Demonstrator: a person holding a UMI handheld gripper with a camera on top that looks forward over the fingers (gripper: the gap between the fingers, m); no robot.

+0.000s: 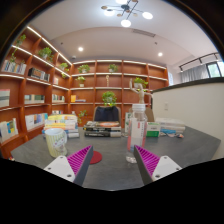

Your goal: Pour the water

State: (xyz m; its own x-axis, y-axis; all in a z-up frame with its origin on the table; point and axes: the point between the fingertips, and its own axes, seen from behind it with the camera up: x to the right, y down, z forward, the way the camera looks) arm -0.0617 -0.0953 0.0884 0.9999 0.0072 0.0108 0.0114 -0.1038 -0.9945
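You hold the gripper (110,160) open and empty above the desk's (110,175) near edge, lined up toward the bottle (137,130) before reaching.

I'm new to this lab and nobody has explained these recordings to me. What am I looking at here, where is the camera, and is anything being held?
There is no robot arm. A person carries a hand-held gripper with two fingers, and the one picture comes from a wide-angle camera mounted on it, looking forward along those fingers. The two fingers show at the bottom, each with a magenta pad on its inner face. They stand open with nothing between them, so nothing is held.

Ahead is a grey table. On it, beyond the left finger, stands a pale cup. Beyond the right finger stands a clear bottle. Further back lie boxes and other small items too small to tell apart. Behind the table are wooden shelves with books and plants.

The job is pouring water; it does not look begun.
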